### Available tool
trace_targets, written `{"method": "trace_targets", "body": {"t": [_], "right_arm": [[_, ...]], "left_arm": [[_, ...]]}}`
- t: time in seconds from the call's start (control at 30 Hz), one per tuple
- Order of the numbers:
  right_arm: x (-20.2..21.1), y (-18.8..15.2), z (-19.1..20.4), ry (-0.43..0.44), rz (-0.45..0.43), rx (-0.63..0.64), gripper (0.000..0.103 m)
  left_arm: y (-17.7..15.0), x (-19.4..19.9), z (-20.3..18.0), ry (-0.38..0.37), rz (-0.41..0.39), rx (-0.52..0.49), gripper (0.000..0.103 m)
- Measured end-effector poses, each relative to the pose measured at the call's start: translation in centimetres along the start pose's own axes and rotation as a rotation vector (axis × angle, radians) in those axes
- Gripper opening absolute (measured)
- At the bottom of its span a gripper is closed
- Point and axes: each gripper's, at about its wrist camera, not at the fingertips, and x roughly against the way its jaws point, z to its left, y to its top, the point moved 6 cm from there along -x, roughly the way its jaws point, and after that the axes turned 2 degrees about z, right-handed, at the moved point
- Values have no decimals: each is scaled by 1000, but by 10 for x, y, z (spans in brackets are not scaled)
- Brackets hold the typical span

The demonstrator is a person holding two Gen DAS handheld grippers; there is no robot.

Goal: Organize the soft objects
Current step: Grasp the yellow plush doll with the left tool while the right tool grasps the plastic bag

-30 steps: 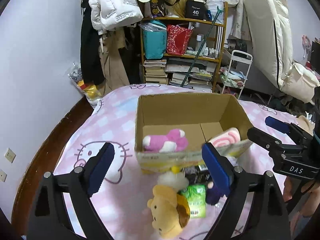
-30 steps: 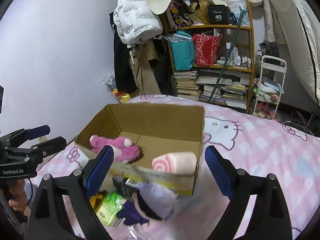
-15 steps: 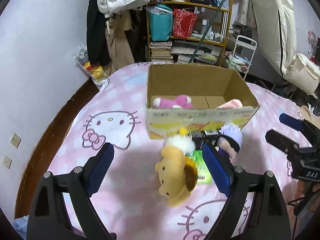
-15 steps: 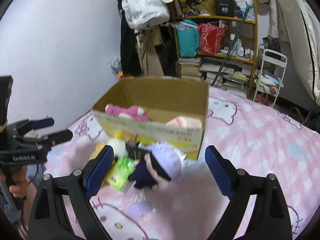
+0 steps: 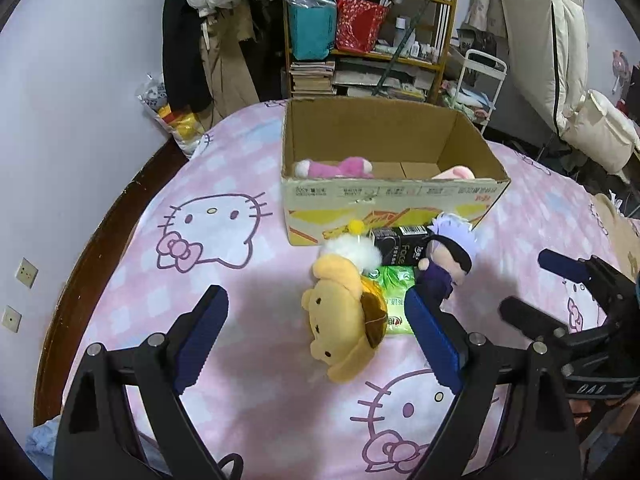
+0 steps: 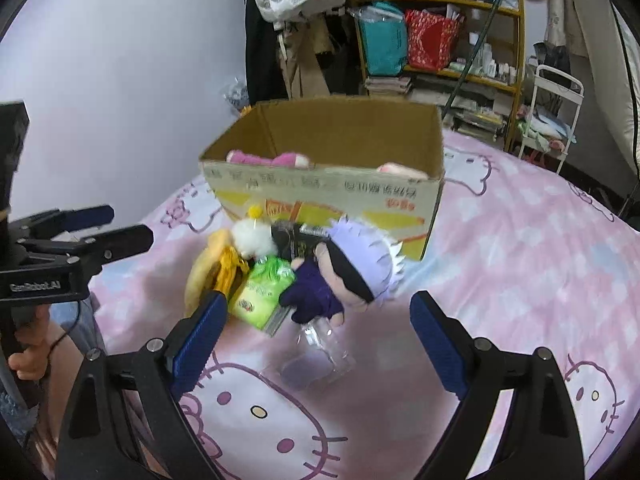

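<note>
An open cardboard box (image 5: pixel 384 204) (image 6: pixel 328 196) stands on the pink bed and holds a pink plush (image 5: pixel 336 167) (image 6: pixel 268 158) and a pink swirl roll plush (image 5: pixel 456 173). In front of it lie a yellow dog plush (image 5: pixel 340 324) (image 6: pixel 212 272), a white pom-pom toy (image 5: pixel 352 250) (image 6: pixel 252 236), a purple-haired doll (image 5: pixel 448 264) (image 6: pixel 352 276), a green tissue pack (image 5: pixel 394 300) (image 6: pixel 264 292) and a black carton (image 5: pixel 400 240). My left gripper (image 5: pixel 316 340) is open, hovering near the dog plush. My right gripper (image 6: pixel 316 344) is open, short of the doll.
A clear plastic bottle (image 6: pixel 320 352) lies on the bedsheet (image 5: pixel 224 280) before the doll. A cluttered bookshelf (image 5: pixel 368 40), hanging clothes (image 5: pixel 224 20) and a white cart (image 5: pixel 480 76) stand beyond the bed. The bed's wooden edge (image 5: pixel 104 240) curves at the left.
Both grippers have pulled back and up from the box. The toys in front of the box are now in fuller view.
</note>
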Motion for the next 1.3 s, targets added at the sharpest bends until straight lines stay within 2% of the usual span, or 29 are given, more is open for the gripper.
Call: {"method": "trace_targets", "body": {"t": [0.2,0.5,0.83,0.93,1.03,1.07,1.1,1.17,1.23,1.3], "right_arm": [[-24,-6,7,-2,72,9,97],[-51,-22,10,40,160,-39,97],[-86,-47,-1,14,286,-112,96],[-94,-52,-5,35,322,-131,91],[-100,-52,-5,25,331,-117,91],[-101,-53,-4,18,332,-104,87],[-101,-53,-3,8,330,-90,82],[-102,-53,0,-12,330,-53,73],[-102,-54,1,-3,328,-57,69],[-100,-54,3,8,329,-53,59]], "left_arm": [[-5,-20,-8,-1,51,-20,89],[-9,-49,-12,-27,152,2,89],[-22,-78,-20,-9,240,3,89],[-27,-88,-21,-4,276,-7,89],[-31,-96,-20,2,307,7,89],[-33,-99,-18,9,321,14,88],[-34,-101,-16,13,332,18,85],[-40,-107,-14,-8,366,38,65],[-41,-107,-15,-44,374,55,55],[-40,-105,-15,-36,358,44,53]]}}
